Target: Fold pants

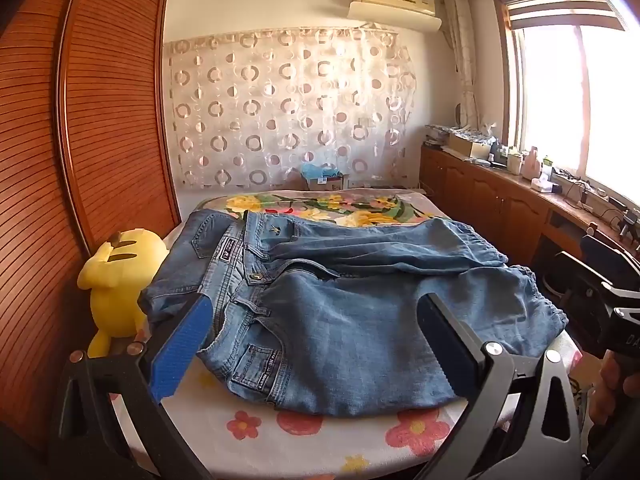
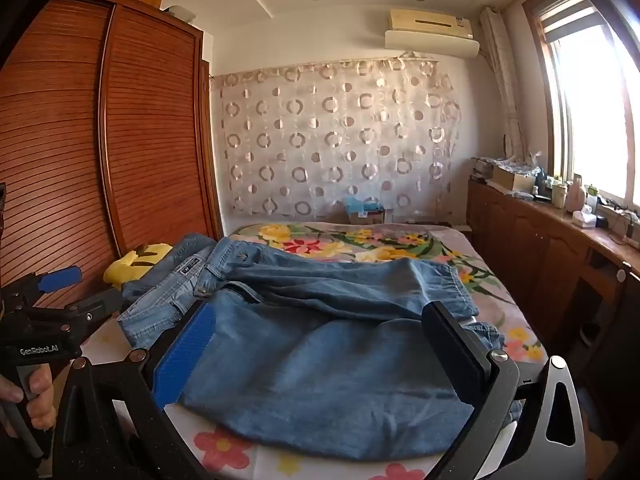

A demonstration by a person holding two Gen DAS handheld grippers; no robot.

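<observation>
Blue jeans (image 1: pixel 360 300) lie spread on the flowered bed sheet (image 1: pixel 248 428), with the waistband at the left and both legs running to the right. The far leg lies slightly over the near one. My left gripper (image 1: pixel 316 304) hovers open over the waistband end near the front edge, touching no cloth. In the right wrist view the jeans (image 2: pixel 320 360) fill the foreground. My right gripper (image 2: pixel 322 312) stands open above the near leg, gripping nothing. At the far left of that view the left gripper (image 2: pixel 86 290) shows in a person's hand (image 2: pixel 38 396).
A yellow plush toy (image 1: pixel 120 280) sits on the bed's left edge beside the waistband, against a wooden slatted wardrobe (image 1: pixel 80 140). A wooden cabinet (image 1: pixel 500 204) cluttered with bottles and boxes runs under the window on the right. A cardboard box (image 1: pixel 324 180) stands beyond the bed.
</observation>
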